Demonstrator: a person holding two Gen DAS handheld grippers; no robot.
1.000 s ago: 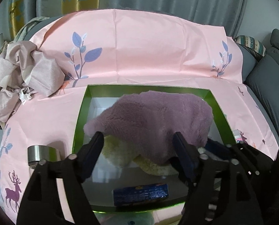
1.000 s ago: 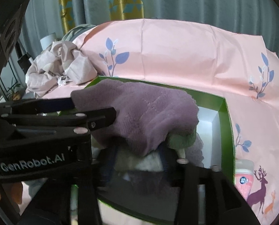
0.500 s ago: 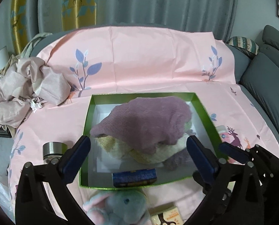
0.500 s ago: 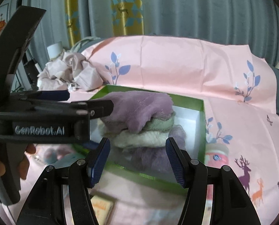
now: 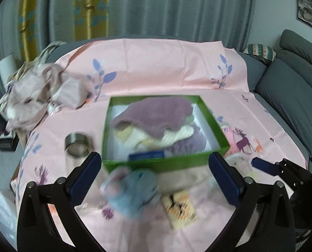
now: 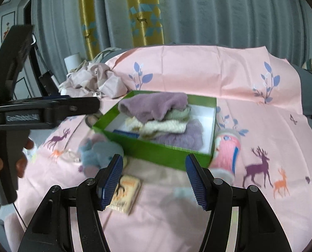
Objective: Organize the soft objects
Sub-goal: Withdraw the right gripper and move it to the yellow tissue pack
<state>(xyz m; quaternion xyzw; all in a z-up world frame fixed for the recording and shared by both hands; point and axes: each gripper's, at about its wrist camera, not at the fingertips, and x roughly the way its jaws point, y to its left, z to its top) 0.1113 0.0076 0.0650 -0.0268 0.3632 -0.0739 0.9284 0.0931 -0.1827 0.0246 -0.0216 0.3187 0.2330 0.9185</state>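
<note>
A green box [image 5: 166,164] [image 6: 156,150] on the pink cloth holds a pile of fluffy cloths: a mauve one [image 5: 156,115] [image 6: 153,106] on top, cream and lilac ones [image 6: 166,127] below. A blue-grey plush toy [image 5: 132,191] [image 6: 99,151] lies in front of the box. My left gripper [image 5: 153,178] is open and empty, above the toy. My right gripper [image 6: 152,178] is open and empty, in front of the box.
A steel tin [image 5: 77,143] sits left of the box. A pink cup [image 6: 226,153] stands at the box's right. A small printed card box [image 5: 180,212] [image 6: 124,195] lies near the front. Crumpled beige fabric [image 5: 40,92] is at back left. A grey sofa [image 5: 292,96] is on the right.
Both grippers have pulled back and up from the box, leaving the mauve cloth on the pile. The plush toy and card box have come into view.
</note>
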